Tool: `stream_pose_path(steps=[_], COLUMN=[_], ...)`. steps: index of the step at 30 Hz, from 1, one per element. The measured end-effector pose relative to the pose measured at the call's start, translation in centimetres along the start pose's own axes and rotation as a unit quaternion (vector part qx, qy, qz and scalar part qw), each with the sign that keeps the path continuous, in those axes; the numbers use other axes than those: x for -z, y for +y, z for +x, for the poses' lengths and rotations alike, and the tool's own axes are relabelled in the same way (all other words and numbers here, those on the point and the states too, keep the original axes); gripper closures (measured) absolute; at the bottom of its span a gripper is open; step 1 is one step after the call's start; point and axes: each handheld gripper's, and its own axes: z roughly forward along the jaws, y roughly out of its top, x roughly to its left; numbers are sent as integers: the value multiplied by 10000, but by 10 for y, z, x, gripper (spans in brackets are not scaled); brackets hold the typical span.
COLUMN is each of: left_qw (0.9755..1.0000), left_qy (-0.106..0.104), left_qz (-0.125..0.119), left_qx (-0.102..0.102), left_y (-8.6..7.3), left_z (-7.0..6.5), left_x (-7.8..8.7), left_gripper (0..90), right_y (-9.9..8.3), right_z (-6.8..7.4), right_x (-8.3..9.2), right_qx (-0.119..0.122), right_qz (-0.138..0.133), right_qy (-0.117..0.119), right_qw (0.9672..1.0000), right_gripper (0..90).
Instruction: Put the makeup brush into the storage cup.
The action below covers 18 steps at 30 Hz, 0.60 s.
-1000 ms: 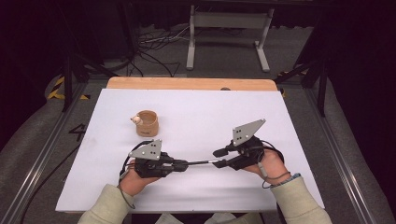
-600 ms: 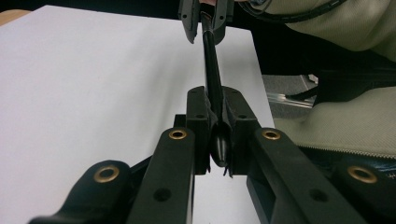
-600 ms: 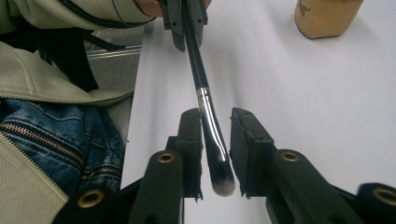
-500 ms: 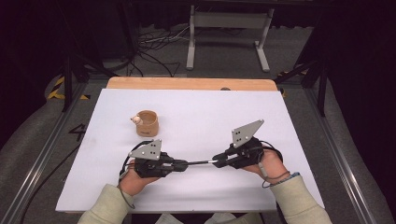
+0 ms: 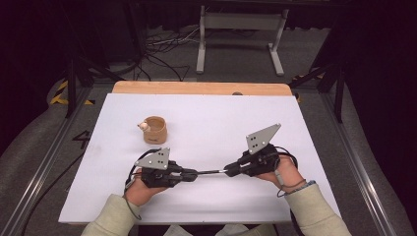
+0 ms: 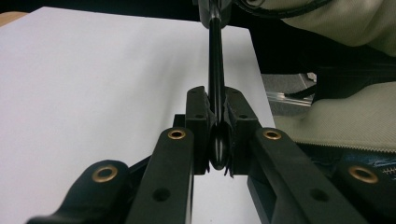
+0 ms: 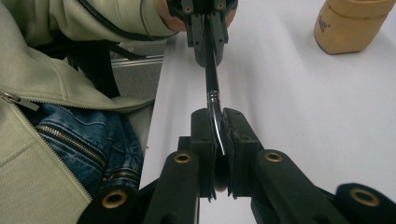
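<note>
Jaws of left gripper (image 5: 193, 173) and right gripper (image 5: 229, 170) each clench opposite ends of a black pen (image 5: 211, 172) spanning between them.

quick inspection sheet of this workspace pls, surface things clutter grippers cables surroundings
surface: white sheet over a wooden table, flat
job's things: thin black rod held off the sheet between both grippers; tan cup standing apart behind them
clutter: nothing seen
grippers: left gripper and right gripper each shut on one end of the rod
cables: black lead looping at each hand; loose cables on the floor
surroundings: grey carpet, metal stand, dark backdrop
</note>
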Motion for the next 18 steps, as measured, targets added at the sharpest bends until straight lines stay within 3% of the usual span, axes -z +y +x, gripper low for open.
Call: stream_pose_path(steps=[10,18], left_qw=[10000,9999], left_qy=[-49,-46], left_qz=[21,85], left_qx=[4,28], left_y=[0,-1], left_z=[-1,-1], left_x=[1,-1], left_gripper=[826,811], right_y=[5,13], right_z=[0,1], right_x=[1,1], right_qx=[-56,-90], right_qz=[125,373], right_qy=[81,55], right_qw=[9999,9992], right_gripper=[844,847])
